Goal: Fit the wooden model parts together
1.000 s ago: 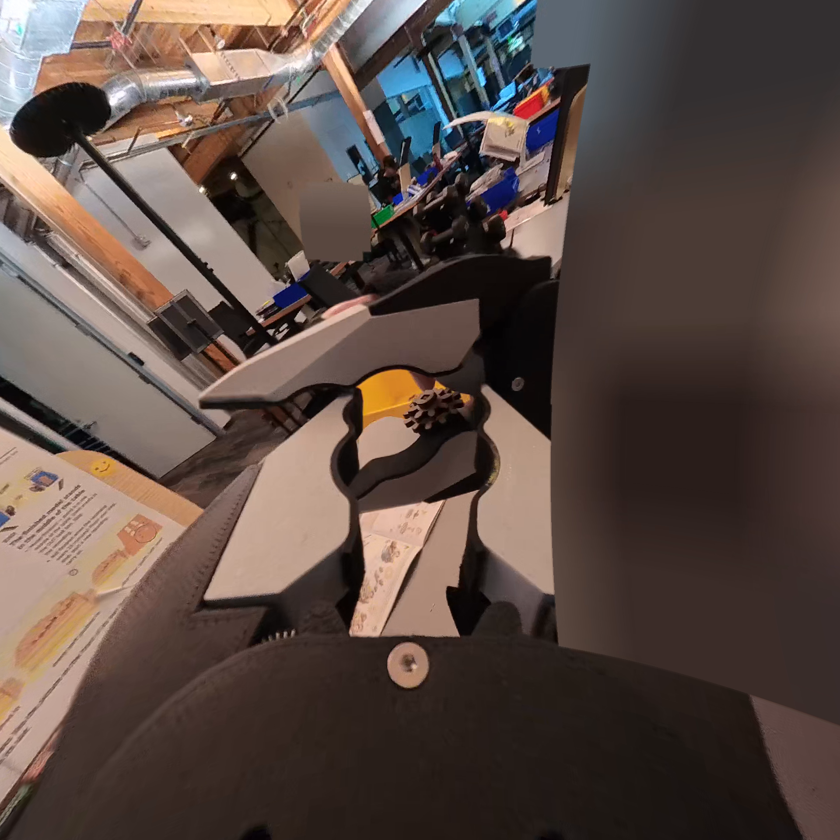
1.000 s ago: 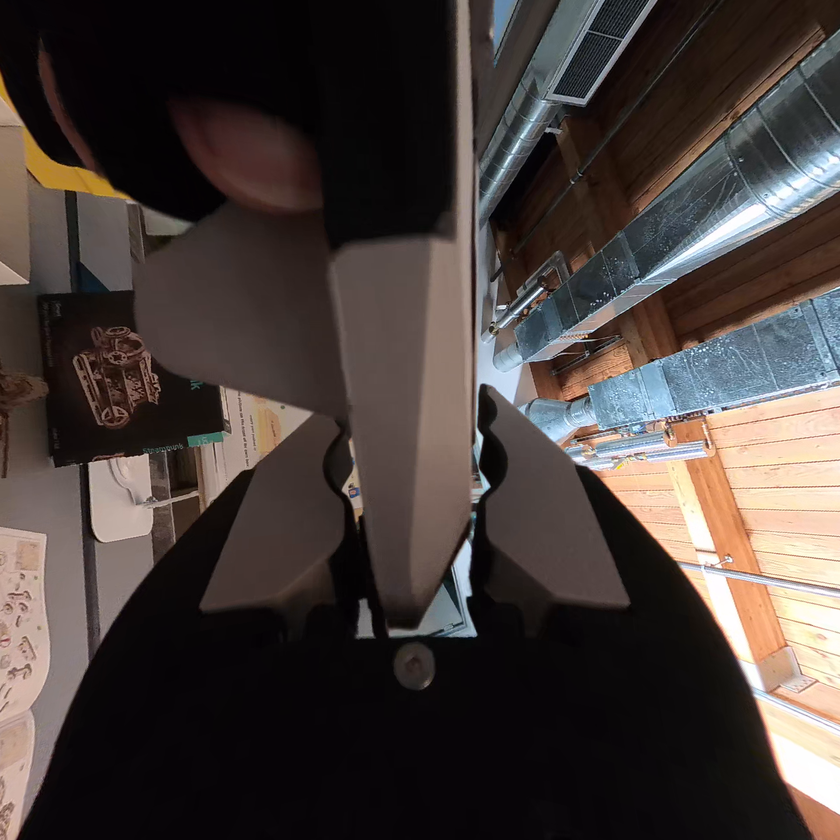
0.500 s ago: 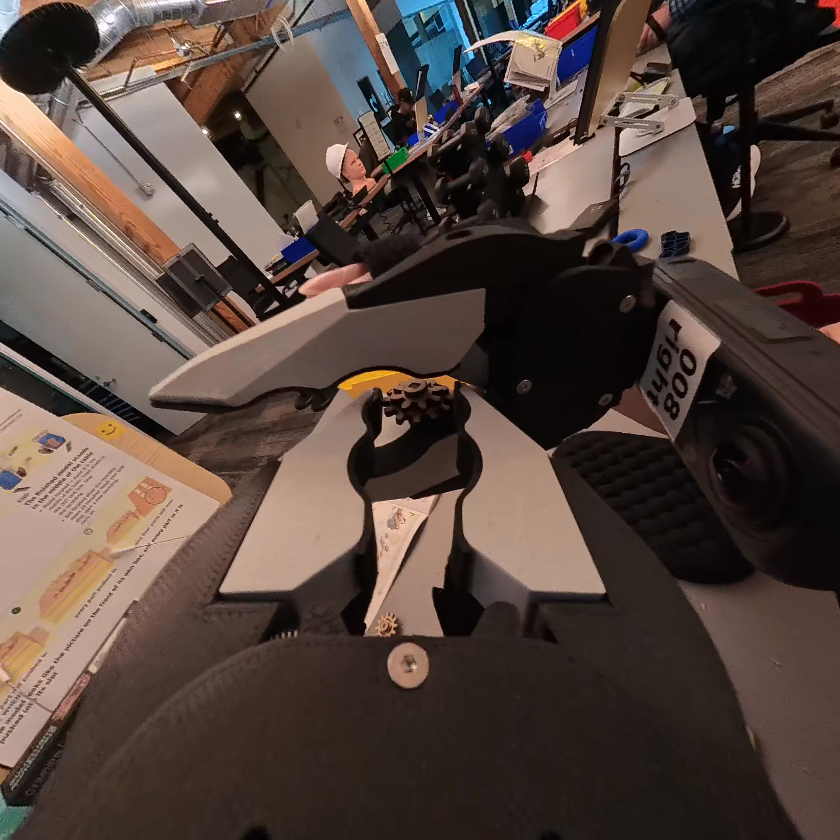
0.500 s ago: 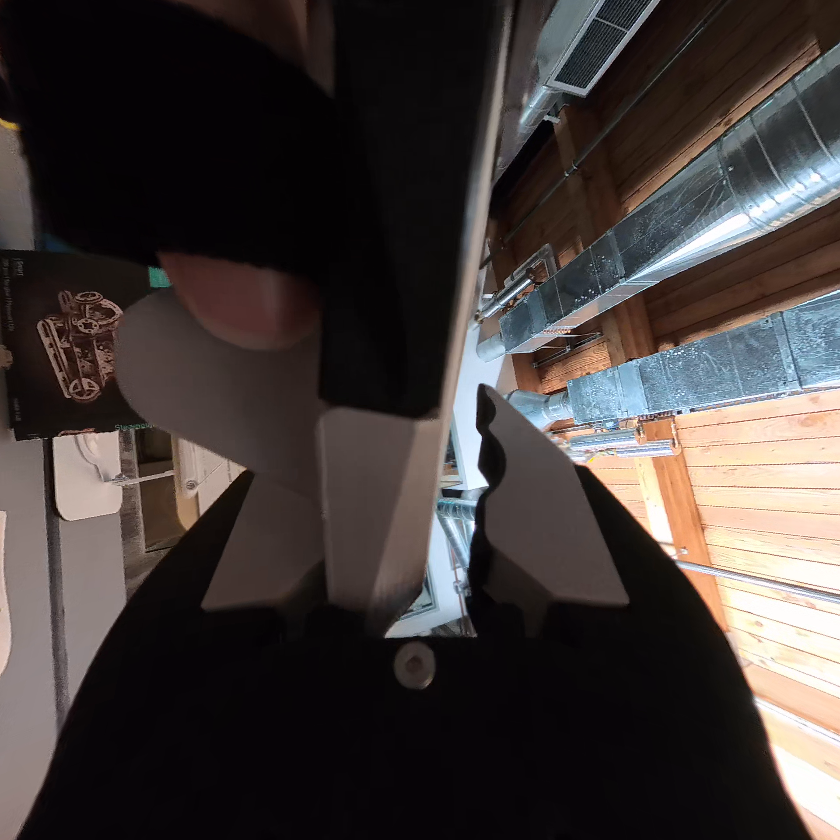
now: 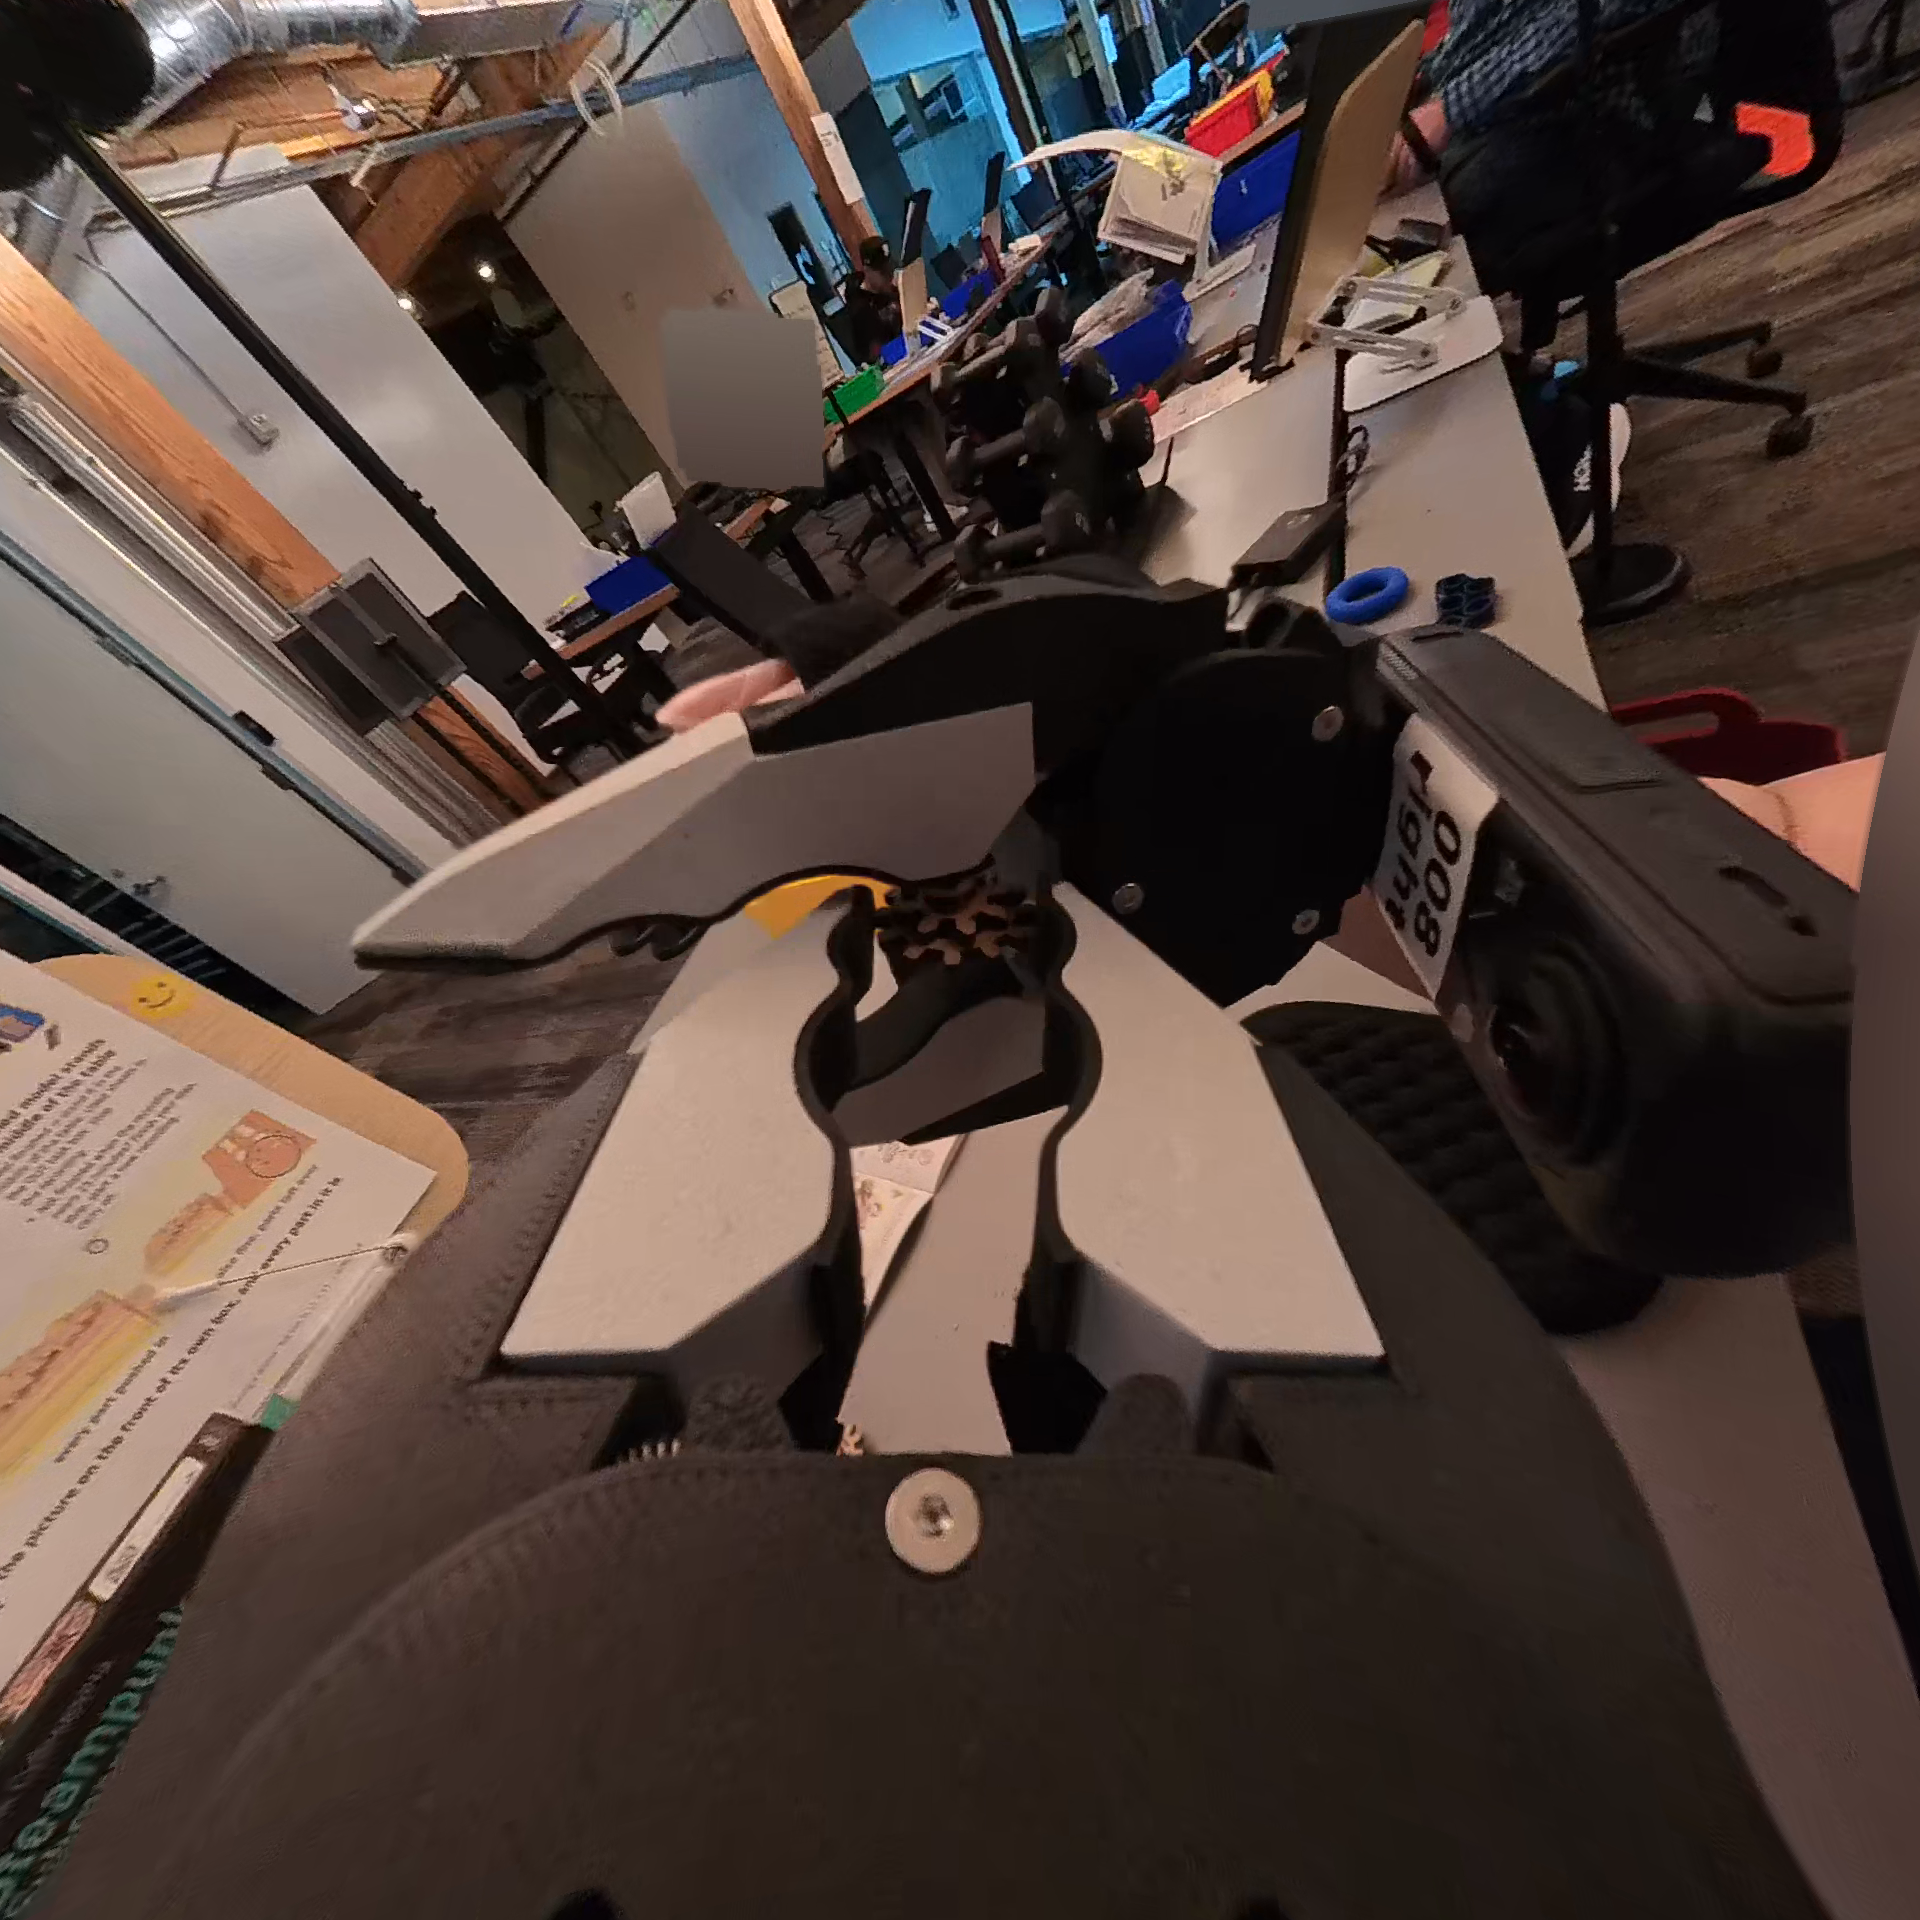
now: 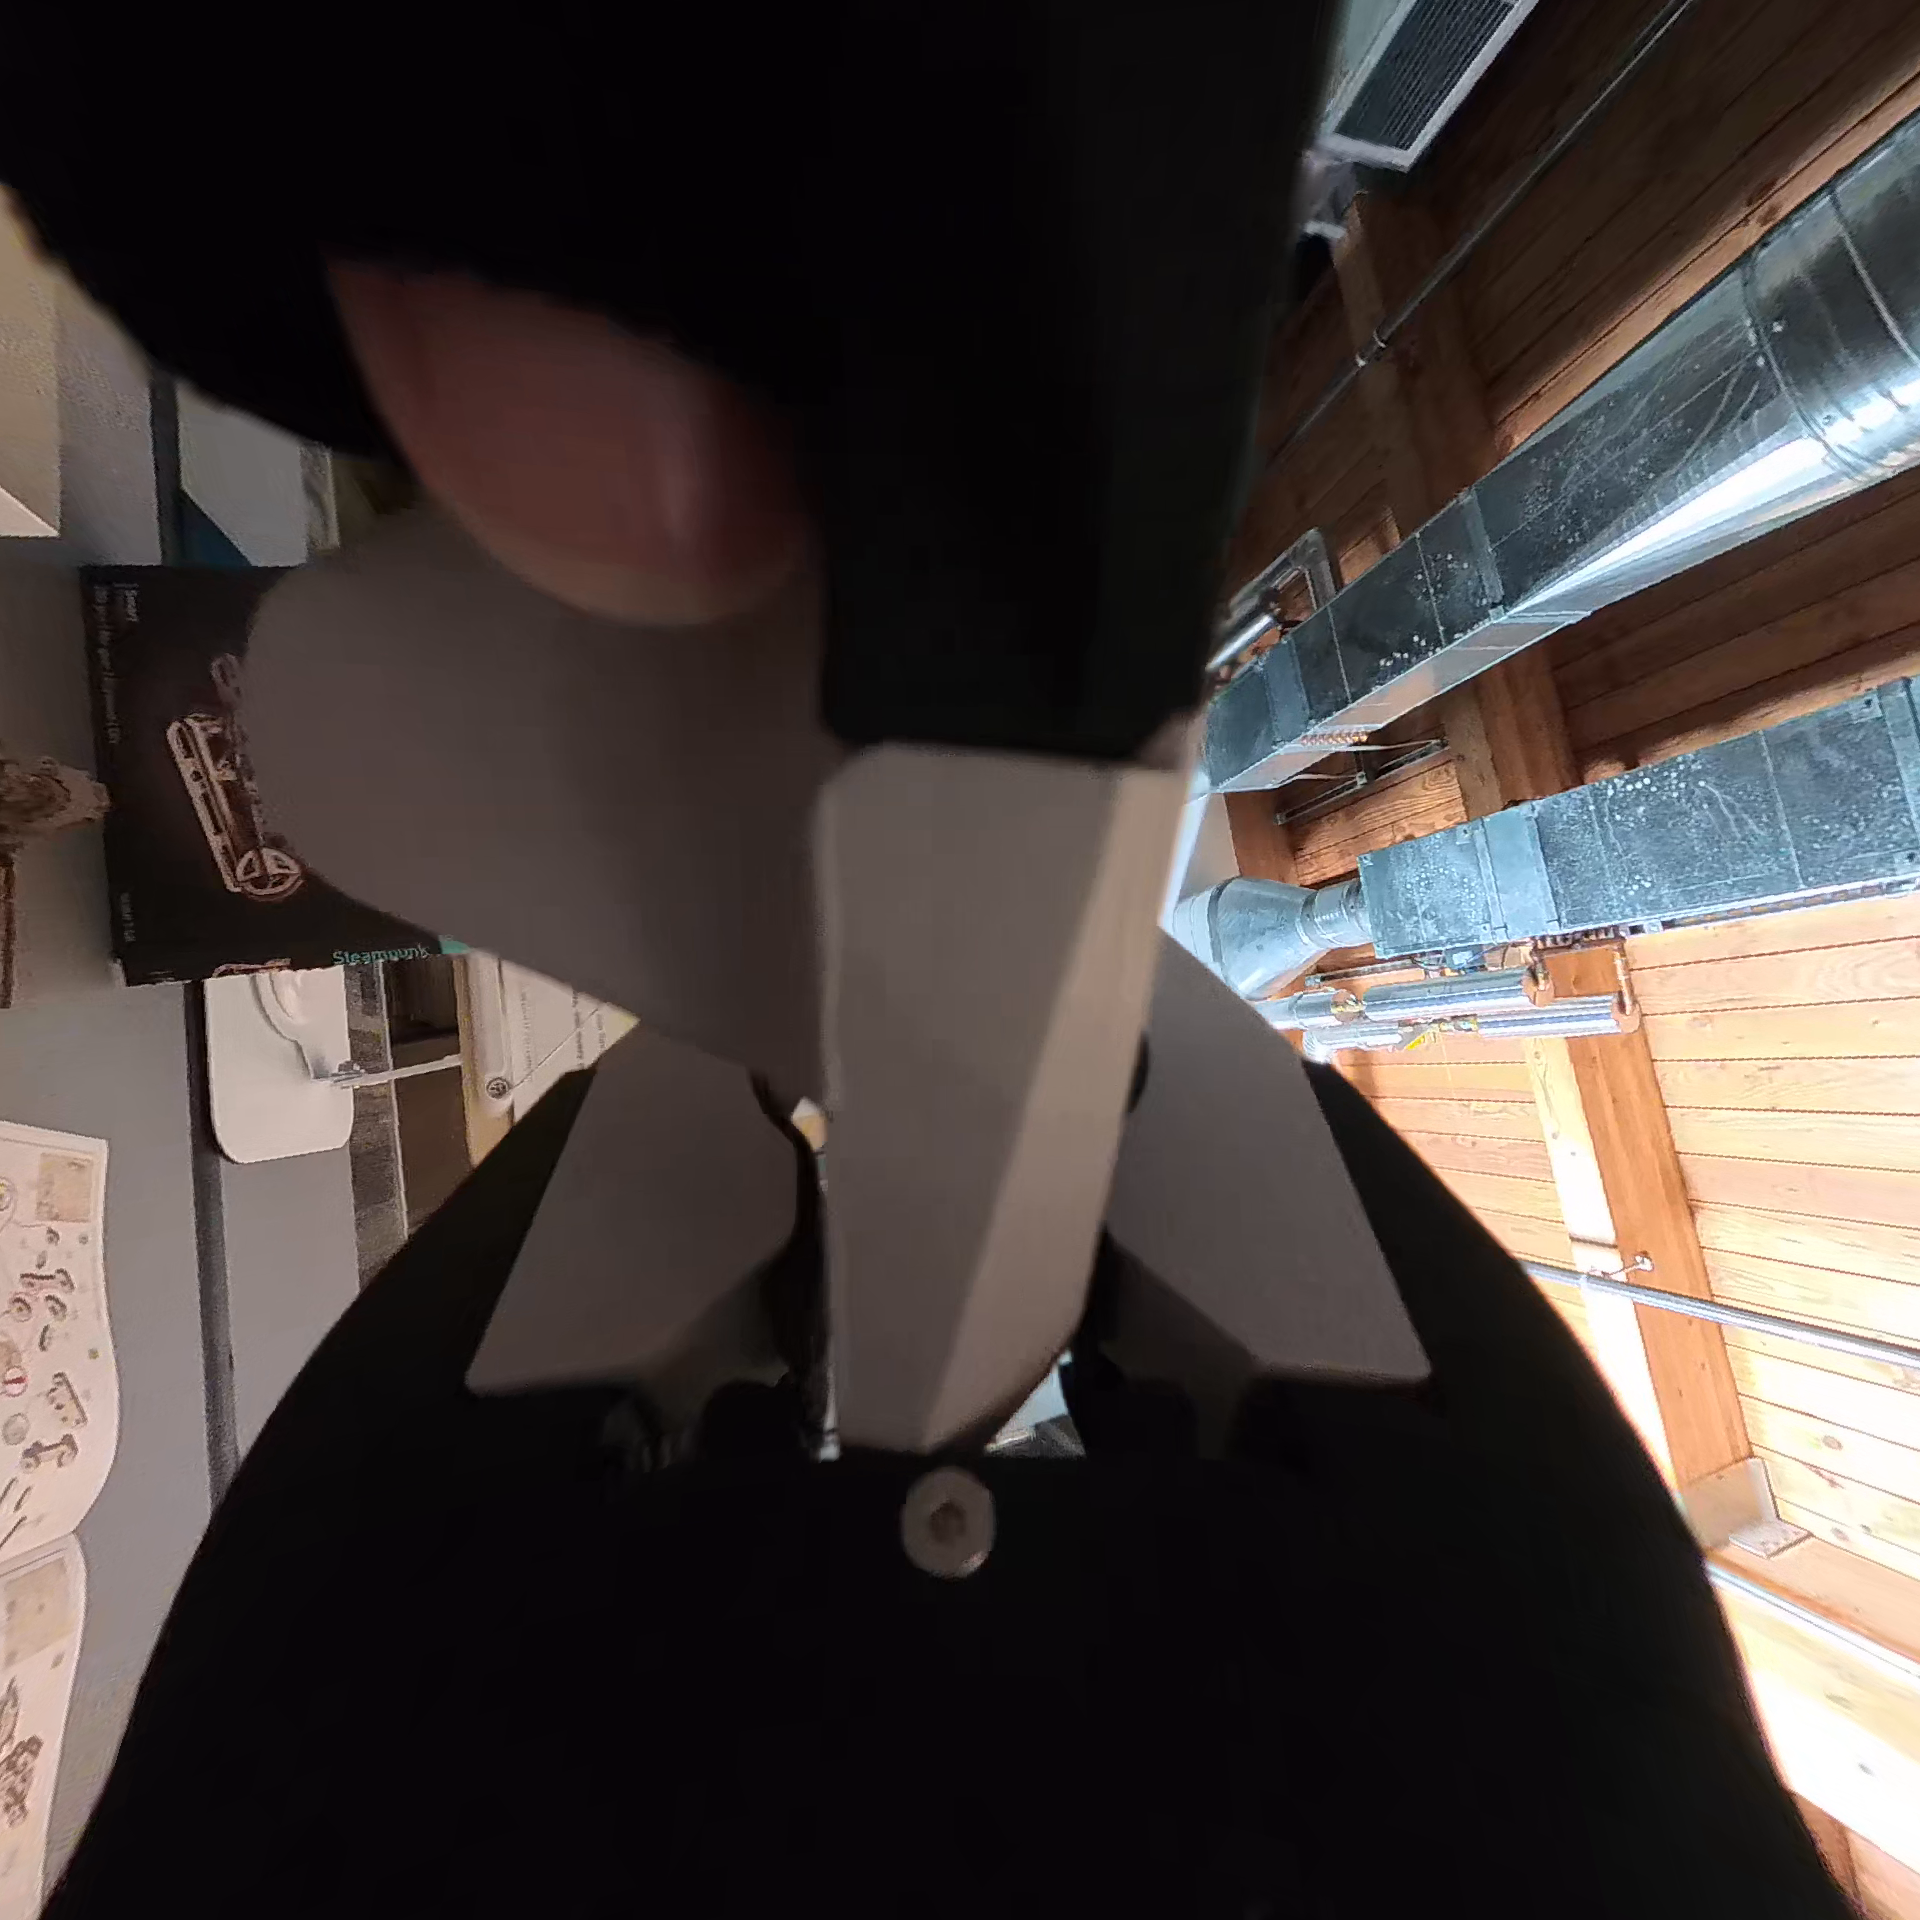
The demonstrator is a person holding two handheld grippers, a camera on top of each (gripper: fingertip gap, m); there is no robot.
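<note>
While the left gripper (image 5: 951, 940) pinches a small wooden gear (image 5: 961, 920) at its tips, the right gripper (image 5: 665, 883) lies sideways just above it, spread wide with the left gripper's tips between its fingers.

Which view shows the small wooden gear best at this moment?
The left wrist view. The wooden gear sits at the tips of the left gripper, teeth visible, with the right gripper crossing just above. The right wrist view shows no gear, only close-up gripper fingers filling the middle.
</note>
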